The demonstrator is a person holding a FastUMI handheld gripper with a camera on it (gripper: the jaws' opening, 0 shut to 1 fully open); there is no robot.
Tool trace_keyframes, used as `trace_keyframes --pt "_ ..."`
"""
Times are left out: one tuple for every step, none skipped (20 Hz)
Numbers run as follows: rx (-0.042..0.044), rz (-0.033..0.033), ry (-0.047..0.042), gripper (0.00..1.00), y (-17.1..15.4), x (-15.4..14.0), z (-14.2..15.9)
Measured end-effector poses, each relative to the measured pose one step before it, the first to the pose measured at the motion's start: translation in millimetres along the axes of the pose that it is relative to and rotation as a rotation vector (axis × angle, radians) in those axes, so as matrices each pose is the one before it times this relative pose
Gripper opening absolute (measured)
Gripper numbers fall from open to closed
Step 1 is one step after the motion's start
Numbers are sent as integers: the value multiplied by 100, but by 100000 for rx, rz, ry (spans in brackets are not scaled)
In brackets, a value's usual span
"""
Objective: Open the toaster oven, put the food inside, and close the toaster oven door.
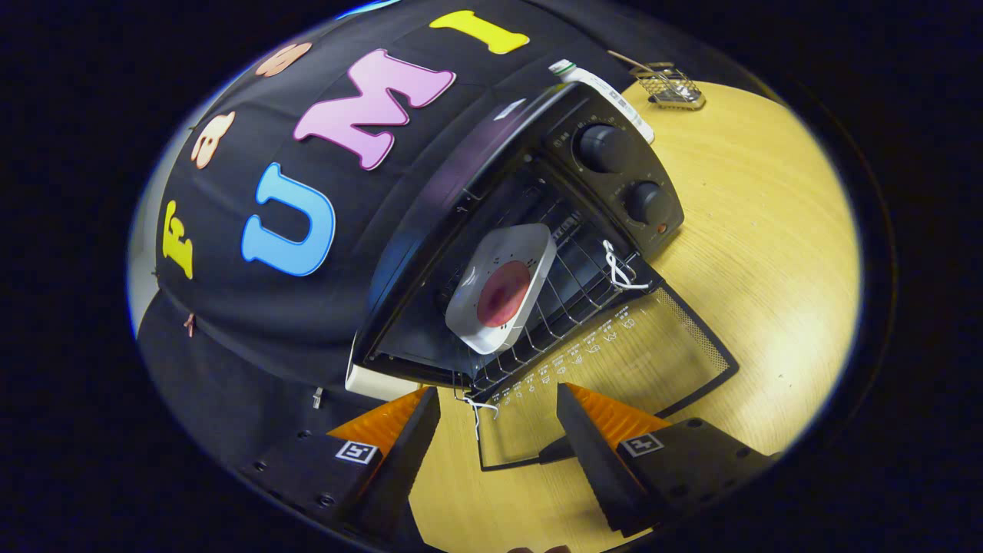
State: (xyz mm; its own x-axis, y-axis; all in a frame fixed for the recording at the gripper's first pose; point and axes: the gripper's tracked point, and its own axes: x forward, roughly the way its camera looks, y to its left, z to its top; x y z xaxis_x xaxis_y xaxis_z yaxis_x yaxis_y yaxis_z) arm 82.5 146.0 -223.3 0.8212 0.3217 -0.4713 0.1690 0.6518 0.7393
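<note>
The black toaster oven point(537, 177) stands on the wooden table point(768, 253), and the whole scene looks tilted. Its glass door point(614, 369) hangs fully open and lies flat towards me. On the wire rack point(572, 288) inside rests a white square plate point(503, 284) carrying a round reddish piece of food point(503, 293). My gripper point(499, 399) is open, with nothing between its fingers, hovering above the lowered door just in front of the oven mouth. White string loops point(620, 270) are tied at the door hinges on both sides.
Two black knobs point(607, 147) sit on the oven's control panel. A white bottle point(607, 91) lies behind the oven, and a small wire basket point(672, 86) stands further back on the table. Black cloth wall rises close behind the oven.
</note>
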Motion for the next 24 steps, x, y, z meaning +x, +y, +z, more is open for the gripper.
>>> trace_keyframes --pt "-4911 -286 -1143 98 348 -653 43" --pt "-5523 -247 -903 98 184 -518 -77" --pt "-6879 -96 -517 98 -417 32 -797" --pt "-4763 -338 5 98 106 -344 -284" --pt "-6123 -379 20 98 173 -437 -138" --pt "-6386 -702 80 98 72 -312 -281" --pt "-6480 -1148 -48 98 53 -395 -242" --pt "-6589 -1357 170 99 -99 -296 -326" --pt "-6330 -2155 322 98 -387 -58 -357" --pt "-5673 -1916 706 98 -410 -181 -634" --pt "-4503 -2390 614 99 -433 -130 -635" --pt "-3274 -2050 1091 99 -376 -8 -658" --pt "-2732 -2125 2015 99 -66 154 -233" --pt "-2474 -1848 2939 99 -339 184 -1092" --pt "-2532 -2219 3673 99 -374 208 -1218" --pt "-2290 -1502 2771 99 -191 183 -1122" --pt "-2000 -1075 1972 99 -55 315 -841" --pt "-1964 -1118 1819 99 -101 360 -796" --pt "-1728 -996 2207 99 -148 347 -930" --pt "-1124 -1145 1685 99 -135 399 -656" --pt "-476 -997 1273 99 56 324 -578" --pt "-104 -958 912 99 -1 473 -417" --pt "-362 -893 671 99 -55 559 -208" --pt "-1023 -1212 1052 99 -77 571 -310"
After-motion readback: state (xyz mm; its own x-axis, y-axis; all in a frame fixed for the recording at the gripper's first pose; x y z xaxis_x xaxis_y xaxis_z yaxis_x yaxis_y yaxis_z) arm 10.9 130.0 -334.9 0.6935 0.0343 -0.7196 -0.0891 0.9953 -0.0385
